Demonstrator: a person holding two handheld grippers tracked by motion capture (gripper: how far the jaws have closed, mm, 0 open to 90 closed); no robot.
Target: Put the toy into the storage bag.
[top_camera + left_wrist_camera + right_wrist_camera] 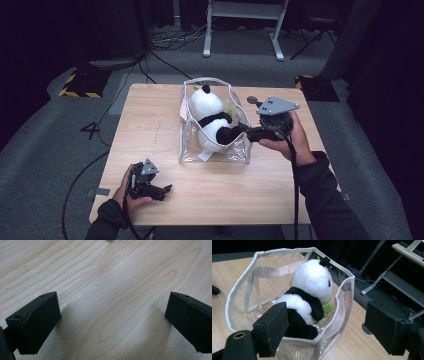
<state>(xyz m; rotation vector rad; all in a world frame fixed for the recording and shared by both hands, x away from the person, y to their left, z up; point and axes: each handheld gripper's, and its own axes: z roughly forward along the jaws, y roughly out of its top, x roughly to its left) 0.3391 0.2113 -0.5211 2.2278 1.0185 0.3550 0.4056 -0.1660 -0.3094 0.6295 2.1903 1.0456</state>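
Observation:
A clear plastic bag (240,152) with white trim stands open at the middle of the wooden table (150,125). Inside it lies a black-and-white panda plush (210,117) with a small green piece by its chest (327,308). My right gripper (243,129) is held at the bag's right side, pointing left over the rim. Its jaws stand open in the right gripper view (328,320), one before the bag's near rim (294,341), the other outside it; the pads press on nothing. My left gripper (167,189) rests low at the table's front left, open over bare wood (113,307).
Behind the table stands a white metal desk frame (242,30). Cables trail over the grey floor (165,45). Yellow-and-black striped plates (80,85) lie on the floor off the table's far corners. Bare wood stretches left of the bag (145,115) and along the front (225,190).

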